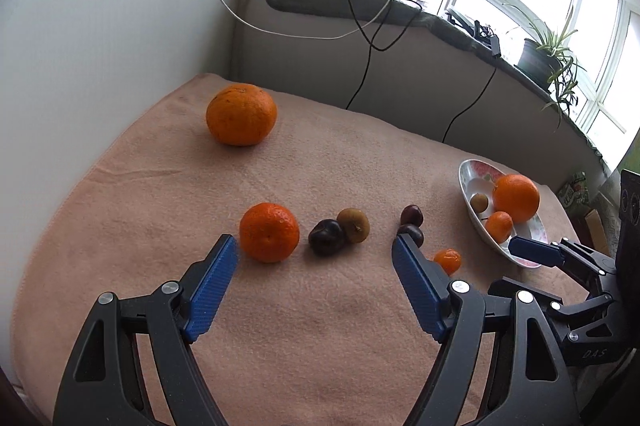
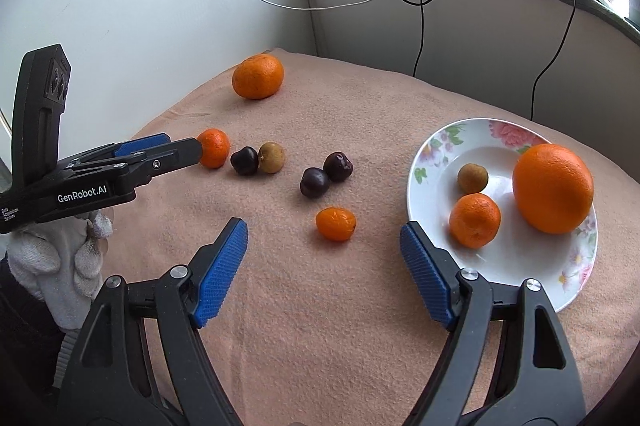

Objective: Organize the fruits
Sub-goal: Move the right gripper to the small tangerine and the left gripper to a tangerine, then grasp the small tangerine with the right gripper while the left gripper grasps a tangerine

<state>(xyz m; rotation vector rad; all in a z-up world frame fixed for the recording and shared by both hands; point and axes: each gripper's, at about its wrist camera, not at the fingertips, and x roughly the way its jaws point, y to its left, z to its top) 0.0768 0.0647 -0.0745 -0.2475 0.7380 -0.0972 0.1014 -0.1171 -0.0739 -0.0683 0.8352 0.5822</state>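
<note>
On the pink cloth point(image 2: 360, 306): one large mandarin point(image 2: 258, 76), one medium mandarin point(image 2: 214, 148), one small mandarin point(image 2: 336, 224), three dark plums point(image 2: 244, 160) point(image 2: 315, 182) point(image 2: 338, 166), one brown longan point(image 2: 271, 157). On the single floral plate point(image 2: 436, 154): one big orange point(image 2: 553, 188), one mandarin point(image 2: 475, 220), one longan point(image 2: 472, 178). Two grippers point(image 2: 323, 246) point(image 1: 314, 250).

Matt fuzzy cloth point(image 2: 360, 306); glossy glazed plate point(image 2: 520, 266); ribbed claw pads point(image 2: 220, 274).
</note>
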